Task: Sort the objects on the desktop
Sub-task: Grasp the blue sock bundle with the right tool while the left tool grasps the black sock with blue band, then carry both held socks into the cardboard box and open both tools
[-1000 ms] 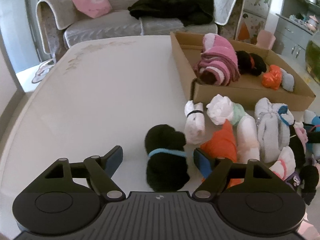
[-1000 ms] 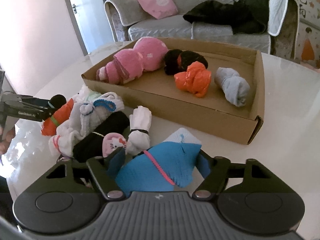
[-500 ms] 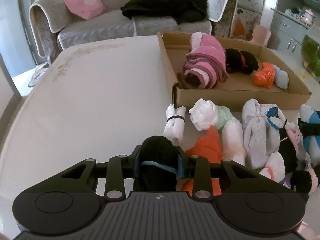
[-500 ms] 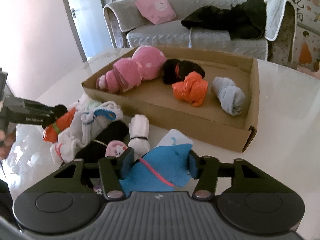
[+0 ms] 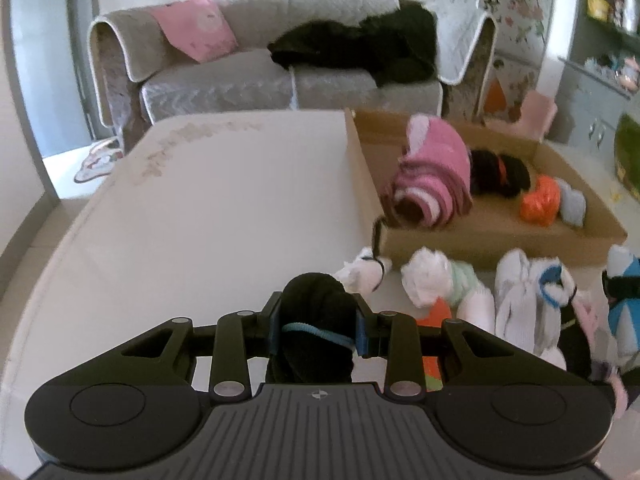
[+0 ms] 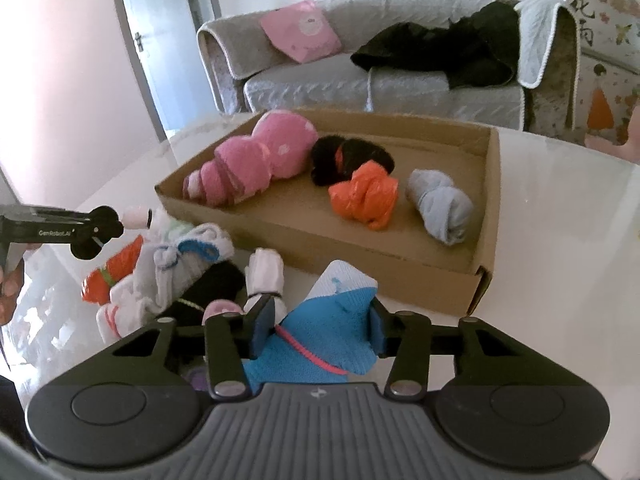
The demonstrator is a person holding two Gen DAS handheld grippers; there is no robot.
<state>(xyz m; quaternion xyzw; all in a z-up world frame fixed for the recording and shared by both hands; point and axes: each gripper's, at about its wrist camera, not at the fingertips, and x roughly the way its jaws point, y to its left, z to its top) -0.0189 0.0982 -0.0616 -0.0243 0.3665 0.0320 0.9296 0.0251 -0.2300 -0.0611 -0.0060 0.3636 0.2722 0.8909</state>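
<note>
Near the table's (image 5: 208, 208) front edge, both grippers were angled downward. Left gripper (image 5: 318, 330) was clamped on the black sock roll (image 5: 314, 312). Right gripper's (image 6: 320, 330) jaws had just been closing and were pressed on the blue sock bundle (image 6: 320, 332), beside the cardboard box (image 6: 360, 264).

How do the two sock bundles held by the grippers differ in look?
The black bundle in the left gripper is dark with a light blue band; the blue bundle in the right gripper is bright blue and white with a pink band. The black one looks rounded, the blue one flatter. Both are clamped between closed pads.
</note>
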